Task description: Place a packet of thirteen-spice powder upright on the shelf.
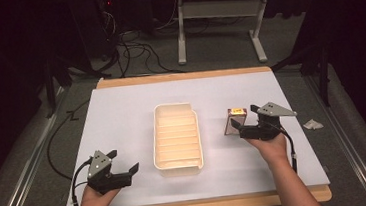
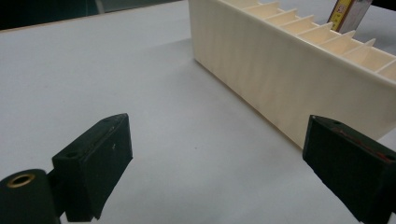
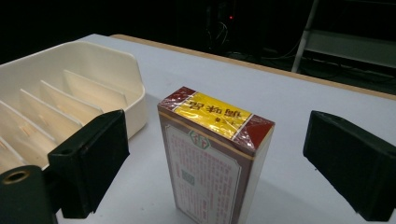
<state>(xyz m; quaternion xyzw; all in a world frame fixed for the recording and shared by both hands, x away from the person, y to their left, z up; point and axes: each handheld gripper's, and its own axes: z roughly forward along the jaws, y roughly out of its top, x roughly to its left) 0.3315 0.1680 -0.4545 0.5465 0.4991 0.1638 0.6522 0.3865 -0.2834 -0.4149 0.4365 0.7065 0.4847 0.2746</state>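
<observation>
Boxes: one, a small maroon box [image 3: 212, 161] with a yellow band on top, standing upright on the desk [image 1: 121, 113].
Trays: one, a cream tray [image 1: 177, 138] with thin dividers, mid-desk; I count roughly seven slots, though the glare blurs them.
Hand-held grippers: two, one in each hand.
Right hand-held gripper [image 1: 245, 119]: jaws wide apart, one on each side of the box and clear of it; the box stands between them, just ahead of the hand.
Left hand-held gripper [image 1: 124, 162]: jaws apart over bare desk, near the tray's long left wall, nothing between them.
Box and tray: the box stands just right of the tray, apart from it.
Scrap: one small crumpled white piece [image 1: 313, 124] lies off the desk's right edge.
Cut off: the box's foot drops below the right gripper view; its small print is too fine to read.
</observation>
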